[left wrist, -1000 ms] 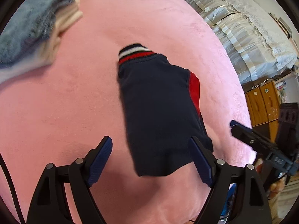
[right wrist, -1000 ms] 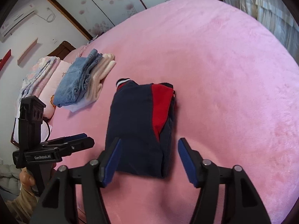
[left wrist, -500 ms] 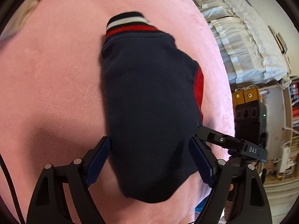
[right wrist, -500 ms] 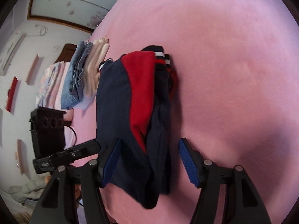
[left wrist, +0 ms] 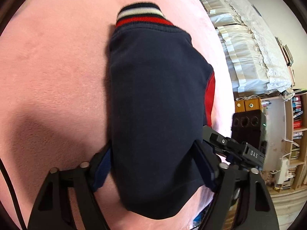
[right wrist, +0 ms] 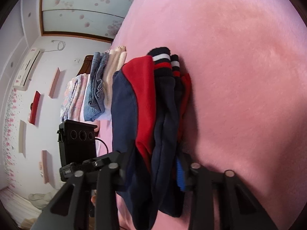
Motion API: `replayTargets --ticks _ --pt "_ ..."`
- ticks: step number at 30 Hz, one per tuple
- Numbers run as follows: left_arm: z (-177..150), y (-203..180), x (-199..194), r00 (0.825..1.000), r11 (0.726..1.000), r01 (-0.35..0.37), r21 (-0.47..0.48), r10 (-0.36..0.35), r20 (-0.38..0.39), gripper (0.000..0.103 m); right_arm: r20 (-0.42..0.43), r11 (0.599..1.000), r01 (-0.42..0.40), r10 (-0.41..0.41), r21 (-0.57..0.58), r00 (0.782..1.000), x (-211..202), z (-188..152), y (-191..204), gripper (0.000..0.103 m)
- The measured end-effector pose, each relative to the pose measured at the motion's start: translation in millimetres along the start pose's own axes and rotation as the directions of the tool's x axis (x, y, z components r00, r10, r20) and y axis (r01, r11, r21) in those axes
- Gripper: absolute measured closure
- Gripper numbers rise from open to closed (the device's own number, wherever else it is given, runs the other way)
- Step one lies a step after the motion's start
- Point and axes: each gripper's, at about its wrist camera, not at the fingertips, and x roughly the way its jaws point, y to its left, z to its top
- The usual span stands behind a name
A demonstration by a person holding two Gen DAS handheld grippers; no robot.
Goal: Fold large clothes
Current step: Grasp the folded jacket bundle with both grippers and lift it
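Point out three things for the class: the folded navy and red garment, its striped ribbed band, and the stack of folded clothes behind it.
navy and red garment [left wrist: 157, 103], left wrist view: middle of the navy panel.
striped ribbed band [left wrist: 141, 15], left wrist view: the white stripe.
stack of folded clothes [right wrist: 97, 84], right wrist view: the blue denim piece.

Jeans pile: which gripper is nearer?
Left. Both have just been closing on the navy garment: the left gripper on the pile's side, the right gripper on the far edge.
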Motion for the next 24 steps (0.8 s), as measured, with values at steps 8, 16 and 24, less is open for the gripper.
replayTargets --ticks 8,16,24 --pt "-22 -42 -55 0.995 0.982 -0.084 0.167 0.072 0.076 0.045 0.074 0.986 0.114 -0.106 -0.119 0.992 -21 -33 53 0.08" --pt "-48 -54 -148 0.987 0.969 -0.117 0.216 0.088 0.138 0.048 0.091 0.971 0.113 -0.096 -0.209 0.991 -24 -77 133 0.081" --pt "1 -54 -292 0.941 0.94 -0.232 0.25 0.151 0.304 0.048 0.082 0.938 0.005 0.026 -0.348 0.996 15 -45 259 0.081"
